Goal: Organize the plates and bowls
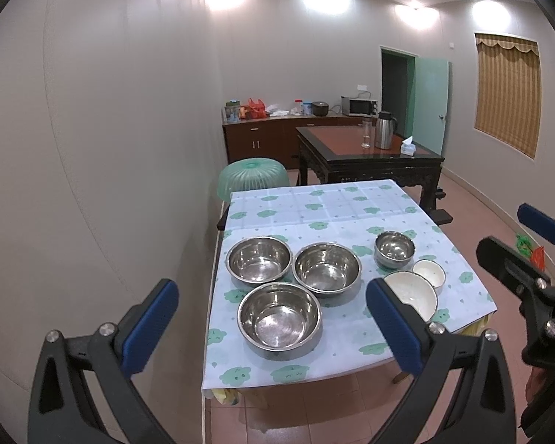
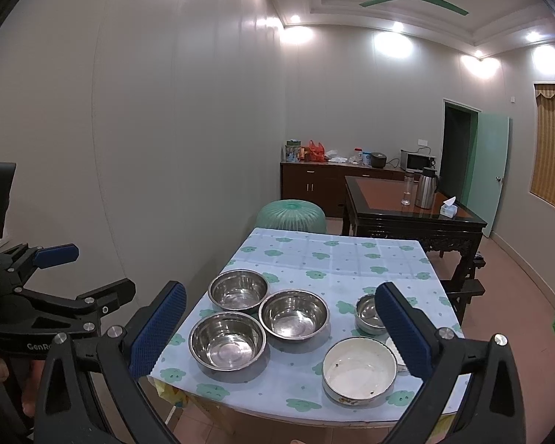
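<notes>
We see three big shiny round metal bowls [image 1: 279,316], one small metal bowl [image 1: 394,249] and two white bowls [image 2: 359,368] on the table [image 2: 336,259]. Our left tool [image 1: 272,329] and right tool [image 2: 281,333] are spread wide, above the near edge.

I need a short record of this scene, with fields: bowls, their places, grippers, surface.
steel bowls: three large in a cluster, one small apart
white bowls: one large, one small beside it
stacking: none yet; every bowl stands alone
left gripper: open, above the table's near edge, holds nothing
right gripper: open, holds nothing
surface: table with green-patterned cloth
</notes>
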Tool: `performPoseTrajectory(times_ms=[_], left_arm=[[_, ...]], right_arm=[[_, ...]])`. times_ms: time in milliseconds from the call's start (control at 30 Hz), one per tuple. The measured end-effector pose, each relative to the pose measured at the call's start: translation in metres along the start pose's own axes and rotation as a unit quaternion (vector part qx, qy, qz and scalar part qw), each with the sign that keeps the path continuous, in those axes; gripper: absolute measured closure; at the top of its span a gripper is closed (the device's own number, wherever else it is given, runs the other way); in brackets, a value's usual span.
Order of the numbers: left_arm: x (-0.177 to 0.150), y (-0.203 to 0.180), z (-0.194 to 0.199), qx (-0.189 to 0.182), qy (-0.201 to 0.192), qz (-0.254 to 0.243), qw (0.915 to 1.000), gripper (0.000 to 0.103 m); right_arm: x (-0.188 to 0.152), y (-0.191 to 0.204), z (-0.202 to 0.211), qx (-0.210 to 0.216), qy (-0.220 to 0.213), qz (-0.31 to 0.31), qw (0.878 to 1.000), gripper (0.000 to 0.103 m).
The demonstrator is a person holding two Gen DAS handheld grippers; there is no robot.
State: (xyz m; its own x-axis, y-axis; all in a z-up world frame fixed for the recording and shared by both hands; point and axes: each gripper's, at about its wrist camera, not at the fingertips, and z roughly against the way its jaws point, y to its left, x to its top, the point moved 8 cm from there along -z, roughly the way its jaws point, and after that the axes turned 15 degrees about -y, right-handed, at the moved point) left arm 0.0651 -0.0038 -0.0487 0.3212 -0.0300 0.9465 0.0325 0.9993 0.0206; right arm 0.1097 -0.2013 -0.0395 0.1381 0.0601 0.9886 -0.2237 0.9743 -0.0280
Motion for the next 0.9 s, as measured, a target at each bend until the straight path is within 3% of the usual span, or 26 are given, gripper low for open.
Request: performPoseTrajectory(times_ms=[500,767,900], left_arm=[[-0.02,-0.004,-0.031,-0.001,0.025,0.013,0.9996,0.0],[-0.037,0.004,-0.063,-0.002,0.064,0.011,0.9979,0.0],[-0.05,0.02,-0.098,0.006,0.093,0.013,0.9955,0.0]], right_arm=[[-0.005,-0.002,-0.014,0.012,0.017,0.0,1.0,0.0],[-0.025,0.002,-0.046,0.025,0.046,-0.007,0.999,0.0],[-0.035,0.004,-0.075,0.031,0.062,-0.017,0.997,0.0]])
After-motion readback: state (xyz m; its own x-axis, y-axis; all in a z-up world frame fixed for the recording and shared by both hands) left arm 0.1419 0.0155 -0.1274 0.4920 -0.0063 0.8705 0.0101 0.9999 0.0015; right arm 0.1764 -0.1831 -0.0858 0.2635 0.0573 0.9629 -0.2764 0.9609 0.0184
